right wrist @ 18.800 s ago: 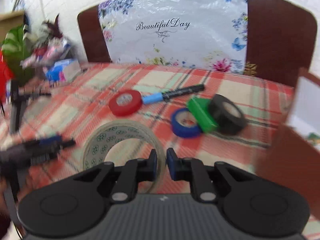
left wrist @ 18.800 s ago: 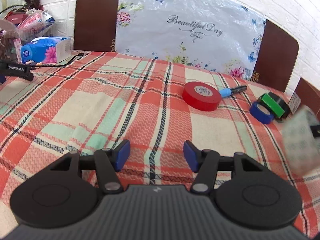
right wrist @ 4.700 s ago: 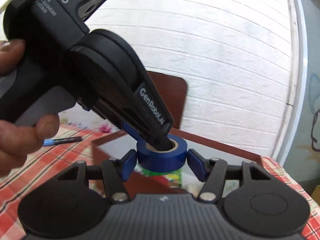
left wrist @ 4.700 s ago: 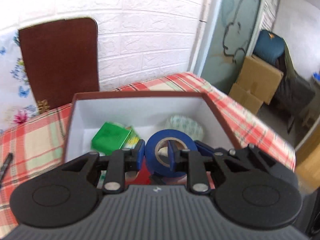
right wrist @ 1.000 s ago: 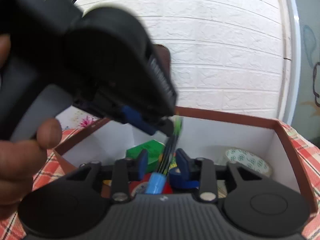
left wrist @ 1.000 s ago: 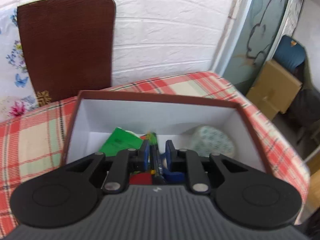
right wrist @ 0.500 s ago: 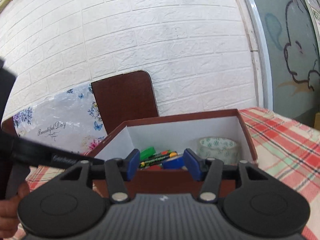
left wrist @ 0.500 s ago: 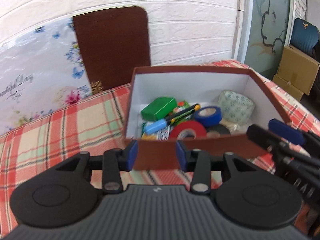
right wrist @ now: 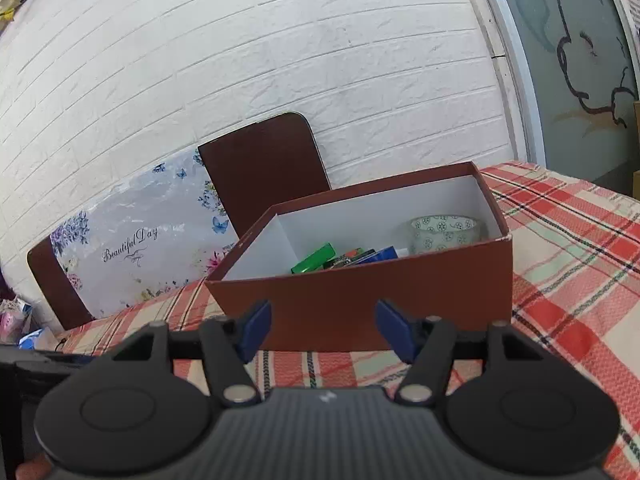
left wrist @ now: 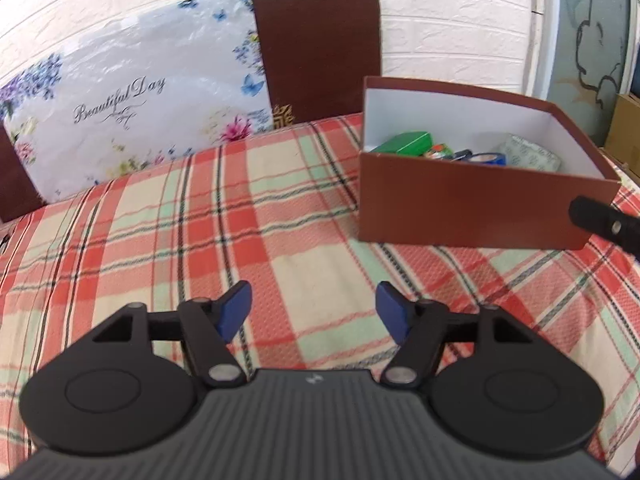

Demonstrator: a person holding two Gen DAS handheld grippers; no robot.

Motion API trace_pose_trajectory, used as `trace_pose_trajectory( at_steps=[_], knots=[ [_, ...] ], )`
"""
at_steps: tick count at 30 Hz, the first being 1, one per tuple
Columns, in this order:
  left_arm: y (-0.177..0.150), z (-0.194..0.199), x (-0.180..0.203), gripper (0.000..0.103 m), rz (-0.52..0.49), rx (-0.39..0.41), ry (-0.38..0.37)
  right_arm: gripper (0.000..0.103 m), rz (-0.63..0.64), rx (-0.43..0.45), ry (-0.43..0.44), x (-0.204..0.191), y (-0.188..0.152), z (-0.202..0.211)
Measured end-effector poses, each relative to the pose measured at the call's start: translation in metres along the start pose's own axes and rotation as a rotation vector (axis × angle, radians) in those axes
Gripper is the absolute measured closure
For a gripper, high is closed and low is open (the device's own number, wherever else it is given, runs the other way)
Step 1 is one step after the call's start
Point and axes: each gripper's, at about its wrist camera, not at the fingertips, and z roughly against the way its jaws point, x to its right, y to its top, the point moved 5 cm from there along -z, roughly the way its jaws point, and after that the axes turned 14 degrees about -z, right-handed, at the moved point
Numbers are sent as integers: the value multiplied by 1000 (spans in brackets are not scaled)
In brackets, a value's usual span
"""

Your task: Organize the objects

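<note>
Right wrist view: brown box [right wrist: 360, 300] of tape rolls just beyond wide, empty jaws, both grippers alike.

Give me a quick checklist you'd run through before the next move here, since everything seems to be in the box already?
1. Left gripper empty, fingers apart: ok.
2. Right gripper empty, fingers apart: ok.
3. Items inside the brown box: the green block, the clear patterned tape roll and the blue tape roll show above its wall: ok.
4. Anything loose on the plaid tablecloth in front of the left gripper: nothing in sight: ok.
5. Every item accounted for: cannot tell, the box's near wall hides its floor.
6. Box fully on the table: ok in both views.
</note>
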Motion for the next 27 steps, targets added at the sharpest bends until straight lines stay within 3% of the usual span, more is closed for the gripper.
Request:
trace_pose_trajectory(
  at_steps=[3,6,9,14,19,27],
  knots=[
    [-11,3,-1,18,7,-15,24,30,-24,-3,4,-2,-2,4],
    [-20,5,-3,11,11,-29,40,28,-32,-17,9,-6,-8,6],
    [-28,6,-5,8,22,-47,59,16,-36,-34,9,-10,-18,8],
    [-33,7,-8,0,41,-57,73,13,-46,-77,11,-10,-28,8],
    [-31,12,-8,0,38,-33,110,5,-72,-80,18,-9,-25,12],
    [-32,12,-8,0,18,-39,139,5,-52,-83,12,-13,-30,12]
  ],
)
